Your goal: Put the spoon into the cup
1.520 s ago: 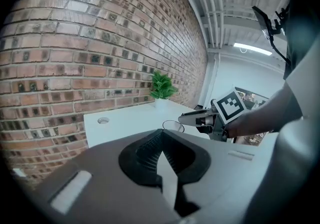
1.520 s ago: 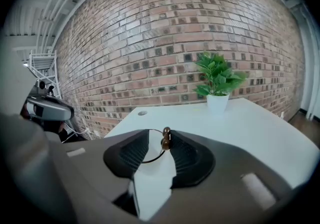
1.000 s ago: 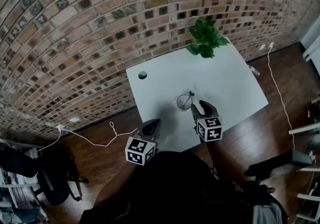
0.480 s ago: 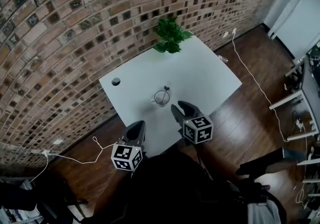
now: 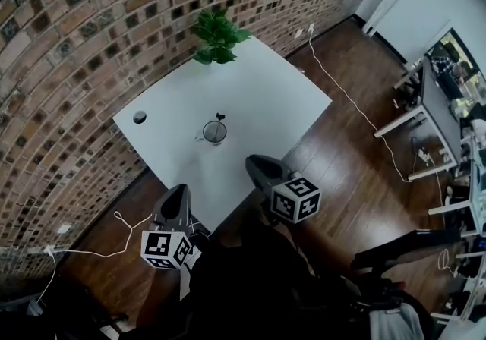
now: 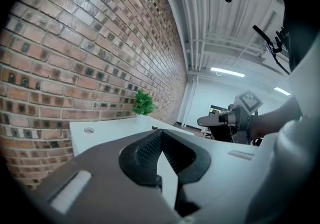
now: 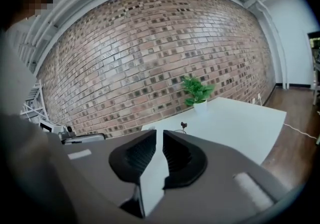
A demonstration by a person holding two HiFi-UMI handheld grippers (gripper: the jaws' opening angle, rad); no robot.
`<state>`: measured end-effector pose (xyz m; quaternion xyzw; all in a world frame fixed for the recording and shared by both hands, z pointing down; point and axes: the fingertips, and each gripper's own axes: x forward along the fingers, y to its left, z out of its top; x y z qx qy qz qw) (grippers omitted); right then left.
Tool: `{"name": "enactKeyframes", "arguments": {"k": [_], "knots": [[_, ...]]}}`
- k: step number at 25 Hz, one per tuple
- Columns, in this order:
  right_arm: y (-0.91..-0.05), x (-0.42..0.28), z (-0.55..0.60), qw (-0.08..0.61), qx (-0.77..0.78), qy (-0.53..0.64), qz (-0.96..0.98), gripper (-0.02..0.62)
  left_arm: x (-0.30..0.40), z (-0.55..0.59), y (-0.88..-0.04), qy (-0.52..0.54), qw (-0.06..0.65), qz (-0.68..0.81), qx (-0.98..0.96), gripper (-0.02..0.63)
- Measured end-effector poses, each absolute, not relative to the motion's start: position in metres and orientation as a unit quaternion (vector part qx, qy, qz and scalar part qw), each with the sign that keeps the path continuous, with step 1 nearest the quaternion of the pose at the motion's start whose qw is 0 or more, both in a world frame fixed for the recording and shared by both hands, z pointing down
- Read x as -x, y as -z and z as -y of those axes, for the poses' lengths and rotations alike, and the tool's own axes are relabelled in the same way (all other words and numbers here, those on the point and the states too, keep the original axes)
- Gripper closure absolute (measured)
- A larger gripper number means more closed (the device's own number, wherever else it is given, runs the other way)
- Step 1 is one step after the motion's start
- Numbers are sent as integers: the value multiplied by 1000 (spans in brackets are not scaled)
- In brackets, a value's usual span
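Note:
A clear glass cup stands near the middle of the white table, with the spoon upright inside it. In the right gripper view the spoon's dark handle top shows just above the jaws. My right gripper hovers off the table's near edge, well back from the cup. Its jaws are closing to a narrow gap with nothing between them. My left gripper is over the floor at the table's near left corner, its jaws shut and empty.
A potted plant sits at the table's far edge by the brick wall. A round cable hole is at the left corner. White cables trail over the wooden floor. Desks and chairs stand at the right.
Both grippers drew back from the cup and off the table toward me. The right jaws went from wide open beside the cup to nearly closed. The spoon stays in the cup.

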<state>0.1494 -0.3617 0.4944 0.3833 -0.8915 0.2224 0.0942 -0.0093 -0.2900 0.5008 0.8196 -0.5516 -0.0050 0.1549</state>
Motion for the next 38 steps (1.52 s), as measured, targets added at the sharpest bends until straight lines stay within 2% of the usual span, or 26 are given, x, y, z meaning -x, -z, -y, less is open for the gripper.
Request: {"name": "enactKeyframes", "arguments": {"k": [4,13,20,27,34,38], "knots": [[-483,-159,358,59,-365,-233,900,587,1,280,-479,15,131,571,-810,614],[-468,-224,350,50,-303,-237,922,589,-66,256,-442,17,107,619,-778,614],[-464,-248,335,48,-260,-238,935,589,-93,236,-434,-2,98,644,-759,614],[-439,-242,315,27,-265,-214,940,589,-93,211,-440,-27,123,617,-776,614],[-428,-200,294,27,-259,-199,945,589,-51,200,-433,-23,108,613,-782,614],[-431,-194,291,34,-267,-201,942,589,-53,197,-432,-36,105,598,-794,614]]}}
